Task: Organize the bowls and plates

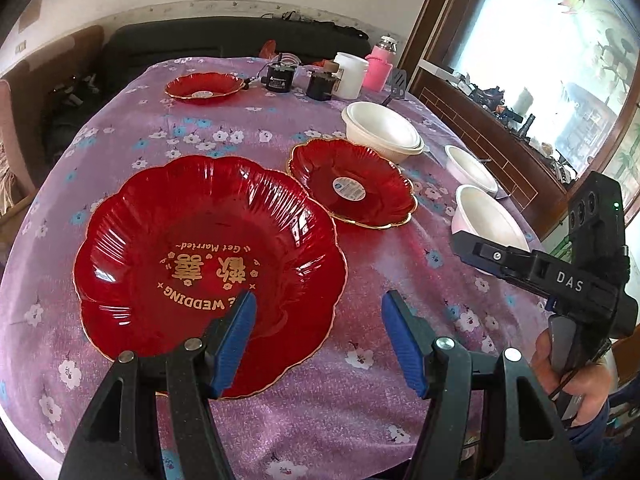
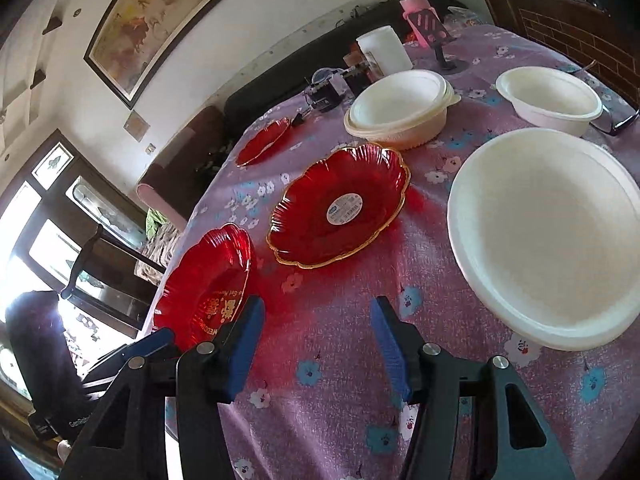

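Red translucent plastic, ribbed and scalloped with a gilt rim, makes up the large plate [image 1: 208, 256] at the surface's near left edge; gold wedding lettering fills its well. The left claw [image 1: 318, 312] hangs over that plate's right rim, blue ridged pads wide apart, gripping nothing. Toward the far left edge lies a small red plate [image 1: 204, 87], and mid-surface a second gilt-edged red plate [image 1: 352, 182] carries a round paper label. Behind it sits a nested stack of cream bowls [image 1: 382, 131], smooth and matte, empty on top. Along the right edge stand two single white bowls, one farther [image 1: 470, 168] and one nearer [image 1: 490, 216], both empty. The right claw [image 2: 318, 316] hovers parted, holding nothing, over the lilac floral cloth [image 1: 280, 128] covering the surface.
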`<state>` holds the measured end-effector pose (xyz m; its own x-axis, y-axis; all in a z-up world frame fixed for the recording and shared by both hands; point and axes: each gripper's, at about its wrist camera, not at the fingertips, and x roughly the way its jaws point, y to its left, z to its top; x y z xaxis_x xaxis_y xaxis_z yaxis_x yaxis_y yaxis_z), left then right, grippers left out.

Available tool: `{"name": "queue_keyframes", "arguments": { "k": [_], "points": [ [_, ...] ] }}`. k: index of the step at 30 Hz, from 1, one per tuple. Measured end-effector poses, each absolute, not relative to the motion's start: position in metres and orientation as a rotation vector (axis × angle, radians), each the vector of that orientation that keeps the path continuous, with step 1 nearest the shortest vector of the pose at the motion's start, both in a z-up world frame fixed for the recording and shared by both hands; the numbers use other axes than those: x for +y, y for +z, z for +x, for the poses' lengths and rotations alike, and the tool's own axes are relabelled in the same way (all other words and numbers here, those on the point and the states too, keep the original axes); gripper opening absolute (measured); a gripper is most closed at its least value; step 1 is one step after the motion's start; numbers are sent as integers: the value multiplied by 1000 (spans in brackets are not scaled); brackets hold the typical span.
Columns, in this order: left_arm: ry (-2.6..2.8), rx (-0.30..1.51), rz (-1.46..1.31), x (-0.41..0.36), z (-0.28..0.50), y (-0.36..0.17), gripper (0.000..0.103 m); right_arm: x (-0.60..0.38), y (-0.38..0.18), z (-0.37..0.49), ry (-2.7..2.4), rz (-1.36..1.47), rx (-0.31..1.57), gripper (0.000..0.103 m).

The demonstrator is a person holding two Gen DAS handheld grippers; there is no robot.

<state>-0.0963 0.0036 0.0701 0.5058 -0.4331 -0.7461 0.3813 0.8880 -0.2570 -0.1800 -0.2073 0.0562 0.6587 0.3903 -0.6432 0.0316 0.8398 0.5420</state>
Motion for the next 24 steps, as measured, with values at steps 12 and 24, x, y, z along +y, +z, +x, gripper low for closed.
{"name": "queue_keyframes", "arguments": {
  "k": [12,24],
  "points": [
    [-478,886,-106,39,-93,72,65,-216,55,-152,130,576,859,60],
    [-433,881,-184,76,-83,71,65,-234,45,-124,53,623,895,60]
  ]
}}
